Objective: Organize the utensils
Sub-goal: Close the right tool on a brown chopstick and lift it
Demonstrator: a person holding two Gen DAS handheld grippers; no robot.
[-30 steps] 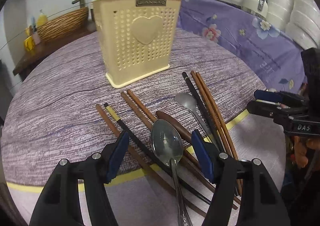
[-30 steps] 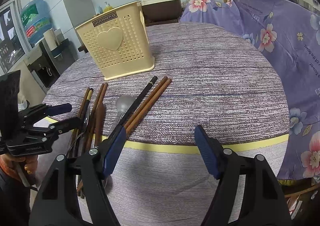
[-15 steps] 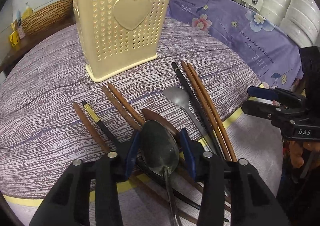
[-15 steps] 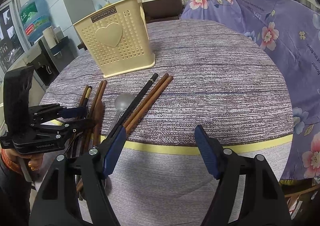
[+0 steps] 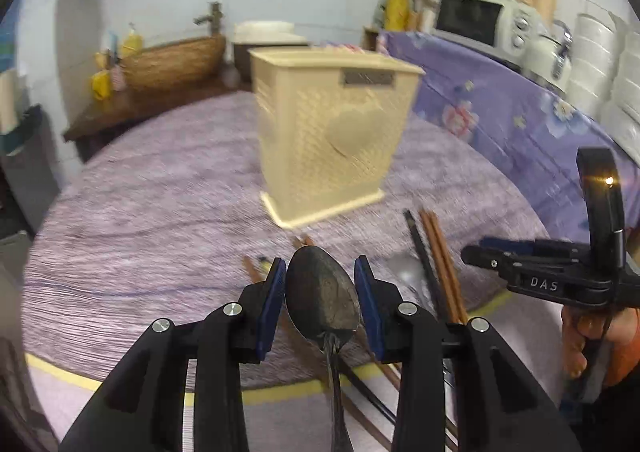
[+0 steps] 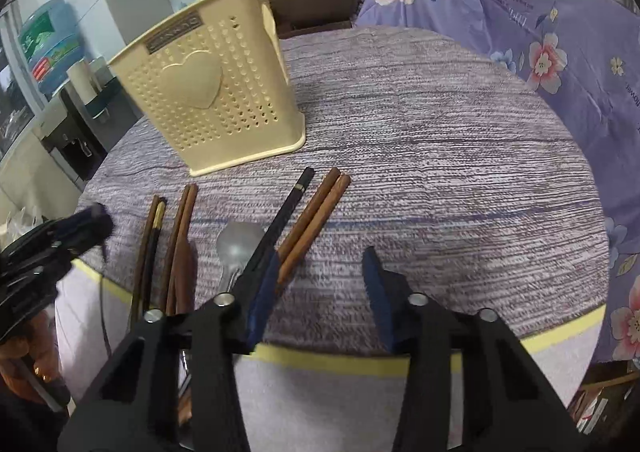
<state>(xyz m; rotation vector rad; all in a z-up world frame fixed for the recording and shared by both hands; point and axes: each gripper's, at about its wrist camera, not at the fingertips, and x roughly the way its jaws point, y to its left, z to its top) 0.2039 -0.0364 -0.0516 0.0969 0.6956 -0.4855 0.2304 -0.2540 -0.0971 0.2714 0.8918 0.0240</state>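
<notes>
The left gripper [image 5: 320, 292] was clamped on the bowl of a dark metal spoon [image 5: 322, 302], lifted clear of the round table [image 6: 440, 172]. The right gripper [image 6: 320, 284] had just been closing, with nothing between its blue pads; its jaws stood apart over the near table edge, just right of a black chopstick [image 6: 280, 226] and two brown chopsticks [image 6: 316, 220]. A second, grey spoon [image 6: 238, 242] lay among more chopsticks to the left. The cream perforated utensil holder [image 6: 216, 92] stood upright farther back.
</notes>
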